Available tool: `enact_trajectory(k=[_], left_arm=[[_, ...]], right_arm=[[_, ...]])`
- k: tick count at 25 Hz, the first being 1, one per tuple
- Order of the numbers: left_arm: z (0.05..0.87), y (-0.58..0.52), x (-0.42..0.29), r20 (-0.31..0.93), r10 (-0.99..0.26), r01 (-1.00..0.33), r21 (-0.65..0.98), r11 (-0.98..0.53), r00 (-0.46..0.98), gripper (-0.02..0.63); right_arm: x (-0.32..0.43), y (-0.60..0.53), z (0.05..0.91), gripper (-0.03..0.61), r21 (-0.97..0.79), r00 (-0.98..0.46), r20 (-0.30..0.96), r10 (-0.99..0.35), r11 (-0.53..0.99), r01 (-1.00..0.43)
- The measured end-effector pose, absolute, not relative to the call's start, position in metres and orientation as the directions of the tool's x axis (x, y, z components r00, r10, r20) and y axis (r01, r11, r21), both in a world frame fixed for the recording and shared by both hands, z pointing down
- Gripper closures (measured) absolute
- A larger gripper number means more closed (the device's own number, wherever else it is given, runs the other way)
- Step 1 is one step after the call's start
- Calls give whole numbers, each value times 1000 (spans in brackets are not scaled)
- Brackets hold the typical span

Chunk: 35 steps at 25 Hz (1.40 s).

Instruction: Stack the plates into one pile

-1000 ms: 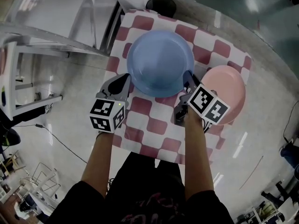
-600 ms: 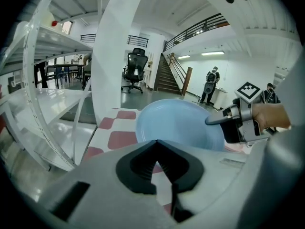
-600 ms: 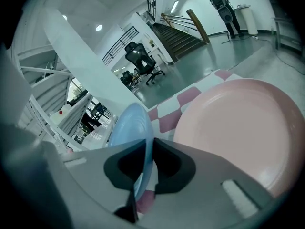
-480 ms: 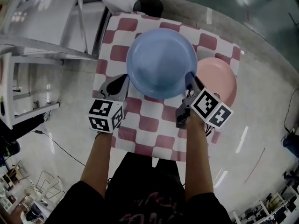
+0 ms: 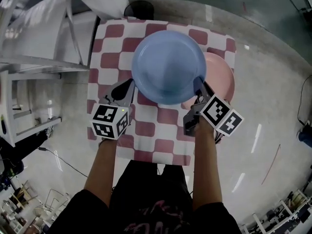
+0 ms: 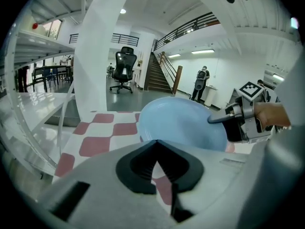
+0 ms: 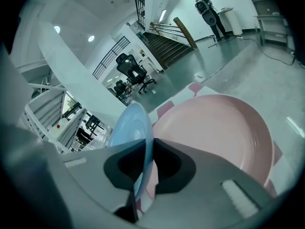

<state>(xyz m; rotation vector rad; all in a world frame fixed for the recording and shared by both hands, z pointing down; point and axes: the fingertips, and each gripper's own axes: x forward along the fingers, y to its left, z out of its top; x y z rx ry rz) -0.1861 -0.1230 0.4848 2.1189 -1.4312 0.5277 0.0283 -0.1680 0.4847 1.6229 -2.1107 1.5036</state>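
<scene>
Right tool [image 5: 199, 85] is pinched on the blue plate [image 5: 168, 65] rim. Left tool [image 5: 128, 88] is fully closed, tips at the opposite rim. Plate looks lifted over the bench [image 5: 158, 130], partly overlapping the pink plate [image 5: 222, 74]. Not stacked yet; needs centring and lowering.

The upper plate [image 5: 168, 65] hangs over the middle of the counter [image 5: 109, 48]. Its right rim sits between the jaws of the right hand-held gripper [image 5: 198, 83], and the left hand-held gripper [image 5: 129, 84] is at its left rim (jaws together). The lower plate [image 5: 222, 74] lies on the counter's right side, partly under the upper plate.
</scene>
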Motion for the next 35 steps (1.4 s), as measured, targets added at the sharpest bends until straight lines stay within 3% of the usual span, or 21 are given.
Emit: enact_trajectory(k=[17, 35], left_arm=[[476, -128, -94, 581, -672, -881, 206, -426, 460, 618], [479, -125, -51, 588, -637, -854, 204, -479, 498, 618]], right_arm=[[132, -140, 478, 538, -634, -337, 589, -735, -162, -756], [190, -113, 495, 540, -616, -268, 628, -731, -255, -746]])
